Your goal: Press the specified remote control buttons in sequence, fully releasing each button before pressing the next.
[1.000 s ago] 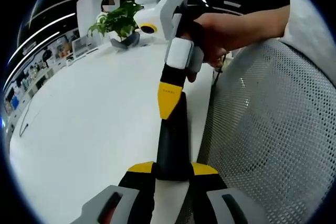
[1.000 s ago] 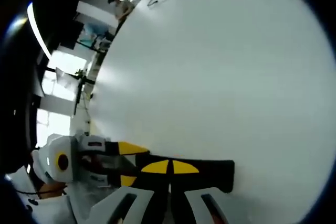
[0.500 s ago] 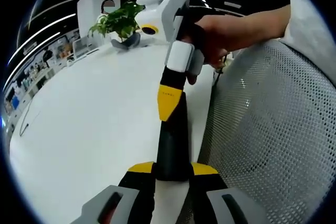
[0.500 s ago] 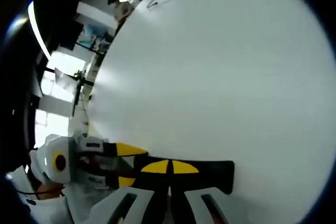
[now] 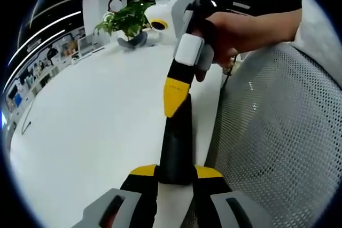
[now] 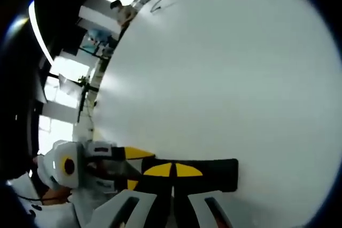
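Left claw (image 5: 175,177): pinching the near end of the black remote control (image 5: 176,142), steadying it on the white bench (image 5: 91,121).
Right claw (image 5: 174,97): yellow tips pressed together, bearing down on the remote's far end, apparently on a button; buttons hidden.
Mesh chair back (image 5: 272,142): just beside the bench edge.
Potted plant (image 5: 124,18): well apart, at the far end of the bench.

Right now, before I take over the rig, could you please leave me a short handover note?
Left gripper: shut on the near end of the black remote, by the white table edge.
Right gripper: jaws shut, its yellow tip at the remote's far end.
Done: cannot tell; no buttons are readable in either view.
Left: probably check which press this is, release it fully, then continue the sequence.
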Motion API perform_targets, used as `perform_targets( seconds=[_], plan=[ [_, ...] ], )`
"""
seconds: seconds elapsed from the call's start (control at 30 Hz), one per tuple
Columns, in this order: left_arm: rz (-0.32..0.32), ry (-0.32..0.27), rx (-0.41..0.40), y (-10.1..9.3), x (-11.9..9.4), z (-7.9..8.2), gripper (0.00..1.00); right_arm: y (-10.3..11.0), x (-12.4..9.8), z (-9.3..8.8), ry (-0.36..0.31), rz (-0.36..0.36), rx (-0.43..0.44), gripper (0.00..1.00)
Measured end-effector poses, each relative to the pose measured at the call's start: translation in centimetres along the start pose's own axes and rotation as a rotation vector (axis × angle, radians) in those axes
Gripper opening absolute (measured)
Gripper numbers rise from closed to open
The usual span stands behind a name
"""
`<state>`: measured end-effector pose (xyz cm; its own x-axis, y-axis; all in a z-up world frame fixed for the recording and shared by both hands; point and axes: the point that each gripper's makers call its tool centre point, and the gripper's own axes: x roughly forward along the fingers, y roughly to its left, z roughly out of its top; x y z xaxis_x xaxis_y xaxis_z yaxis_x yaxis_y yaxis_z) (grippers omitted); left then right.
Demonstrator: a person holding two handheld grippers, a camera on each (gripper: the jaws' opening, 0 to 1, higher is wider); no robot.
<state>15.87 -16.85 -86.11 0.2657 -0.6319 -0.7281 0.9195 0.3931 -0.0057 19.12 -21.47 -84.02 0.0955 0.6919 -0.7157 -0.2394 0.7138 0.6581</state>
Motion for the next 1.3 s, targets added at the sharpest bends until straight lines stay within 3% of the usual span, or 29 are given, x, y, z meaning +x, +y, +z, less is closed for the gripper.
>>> perform_targets(
  seconds=[0.23,0.37,0.43,0.47,1.3],
  plan=[
    [0.002,0.001,-0.005,0.0,0.0,0.0,0.24,0.3,0.4,-0.6,0.038,0.010,0.014,0.00],
    [0.004,-0.002,-0.008,0.0,0.0,-0.1,0.24,0.3,0.9,-1.3,0.081,-0.023,-0.037,0.00],
    [0.004,-0.002,-0.008,0.0,0.0,0.0,0.24,-0.6,0.8,-1.5,0.097,-0.090,-0.102,0.00],
    [0.003,-0.002,-0.008,0.0,0.0,0.0,0.24,0.0,0.9,-1.5,0.099,-0.074,-0.112,0.00],
    [0.006,-0.010,-0.002,0.0,-0.1,0.0,0.24,-0.1,1.2,-1.2,0.069,-0.054,-0.090,0.00]
  ],
)
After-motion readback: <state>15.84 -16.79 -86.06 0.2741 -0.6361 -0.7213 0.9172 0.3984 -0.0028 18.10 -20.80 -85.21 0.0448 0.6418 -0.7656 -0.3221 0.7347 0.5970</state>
